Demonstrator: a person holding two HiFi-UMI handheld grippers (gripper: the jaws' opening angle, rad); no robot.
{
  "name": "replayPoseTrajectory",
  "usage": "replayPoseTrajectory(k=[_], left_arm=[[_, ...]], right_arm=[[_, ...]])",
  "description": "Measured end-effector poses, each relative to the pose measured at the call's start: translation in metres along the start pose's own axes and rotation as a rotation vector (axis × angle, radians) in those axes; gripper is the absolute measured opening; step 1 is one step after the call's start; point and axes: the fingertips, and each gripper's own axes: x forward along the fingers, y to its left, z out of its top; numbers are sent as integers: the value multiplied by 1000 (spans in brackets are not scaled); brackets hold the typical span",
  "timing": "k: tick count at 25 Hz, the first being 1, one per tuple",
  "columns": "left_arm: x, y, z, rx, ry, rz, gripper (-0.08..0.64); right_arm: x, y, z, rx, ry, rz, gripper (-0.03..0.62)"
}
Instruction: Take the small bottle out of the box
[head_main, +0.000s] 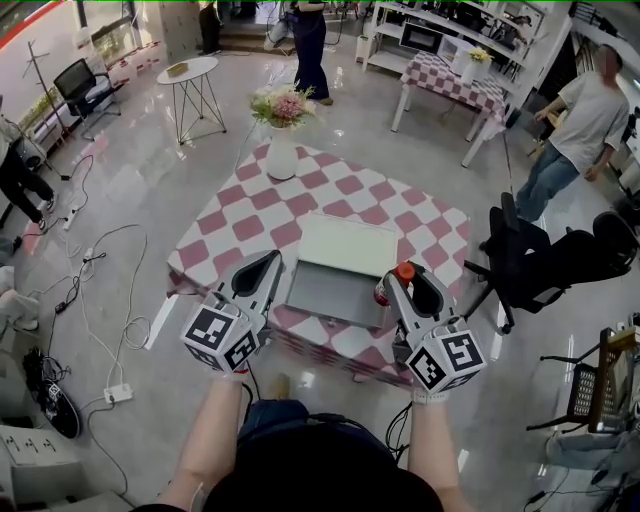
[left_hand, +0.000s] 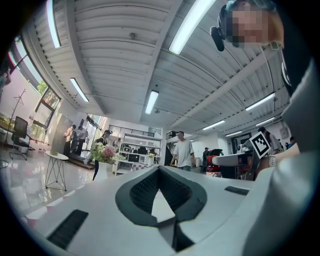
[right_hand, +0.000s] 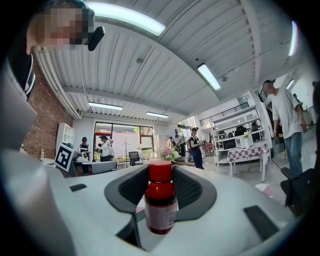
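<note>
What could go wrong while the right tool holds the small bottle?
The small dark red-capped bottle is held only by the right tool's two pads, so it might slip and fall. It hangs close to the open grey box's rim and could clip it. A wide swing might reach the white flower vase.

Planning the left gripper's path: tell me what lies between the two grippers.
Head view: the open grey box lies between left gripper and right gripper, on the checked table.
</note>
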Motion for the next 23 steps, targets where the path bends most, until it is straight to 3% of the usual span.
replayPoseTrajectory(k=[23], left_arm=[[8, 1, -14, -13, 27, -6, 3]], right_arm=[[7, -7, -12, 17, 20, -3, 150]])
